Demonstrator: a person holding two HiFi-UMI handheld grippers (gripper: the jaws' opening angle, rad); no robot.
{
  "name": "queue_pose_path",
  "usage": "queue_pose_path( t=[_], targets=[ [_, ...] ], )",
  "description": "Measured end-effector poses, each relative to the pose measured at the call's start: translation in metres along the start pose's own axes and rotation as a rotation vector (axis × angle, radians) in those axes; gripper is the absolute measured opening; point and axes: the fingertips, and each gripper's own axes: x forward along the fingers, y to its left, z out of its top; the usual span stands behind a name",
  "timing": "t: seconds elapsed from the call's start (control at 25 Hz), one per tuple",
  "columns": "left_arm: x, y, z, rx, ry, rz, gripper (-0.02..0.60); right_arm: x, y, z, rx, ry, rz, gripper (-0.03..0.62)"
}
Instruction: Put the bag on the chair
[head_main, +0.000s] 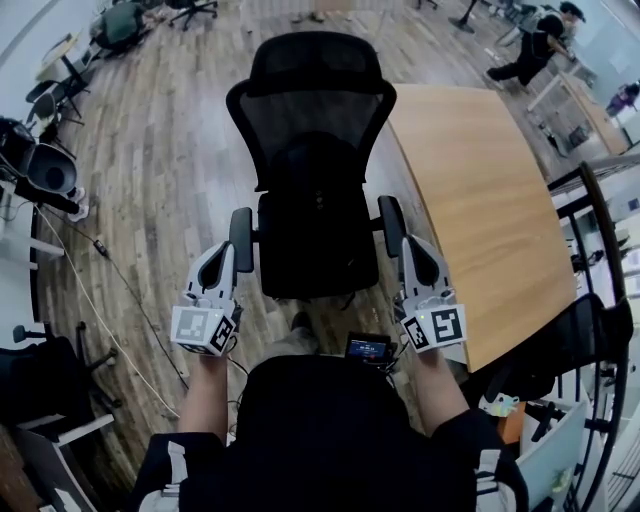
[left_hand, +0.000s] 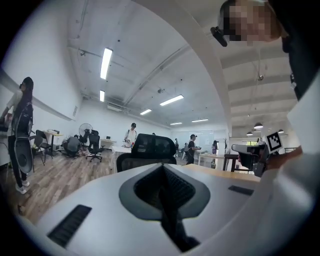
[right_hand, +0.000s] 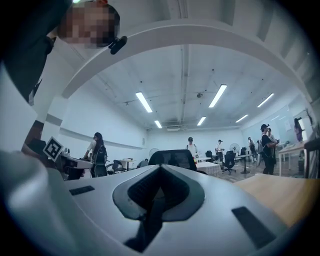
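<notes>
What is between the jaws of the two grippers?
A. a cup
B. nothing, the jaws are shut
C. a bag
B: in each gripper view the jaws meet with nothing between them, and the head view shows the left gripper and the right gripper empty in front of the black chair.

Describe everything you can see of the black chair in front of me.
The chair is a black office chair, upright on the wood floor, seat facing you. It has a mesh backrest, a curved headrest on top and two padded armrests. Something dark seems to lie on the seat; against the black upholstery I cannot tell what. The wooden table stands close at its right. The left gripper and right gripper are shut, empty, near the armrests; contact is unclear.
</notes>
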Motion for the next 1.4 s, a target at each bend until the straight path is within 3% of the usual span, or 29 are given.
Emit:
queue_pose_path(
  t=[0.2,0.52,0.88,1.16,1.4],
  targets=[
    [-0.049,-0.045,-0.019,-0.026,-0.006,0.053,0.003,-0.062,0.001,-0.018,0.006,0.022,0.067,0.011],
    [-0.137,-0.106,-0.046,-0.029,-0.003,0.156,0.003,-0.144,0.032,-0.046,0.053,0.077,0.079,0.011],
    [-0.193,-0.169,-0.059,0.0,0.054,0.122,0.003,-0.212,0.062,-0.049,0.1,0.098,0.121,0.009],
    [-0.206,-0.17,-0.067,-0.021,0.076,0.064,0.003,-0.229,0.08,-0.045,0.106,0.111,0.073,0.009],
    [-0.226,-0.155,-0.056,-0.017,0.042,0.052,0.003,-0.23,0.105,-0.05,0.111,0.14,0.051,0.009]
  ],
)
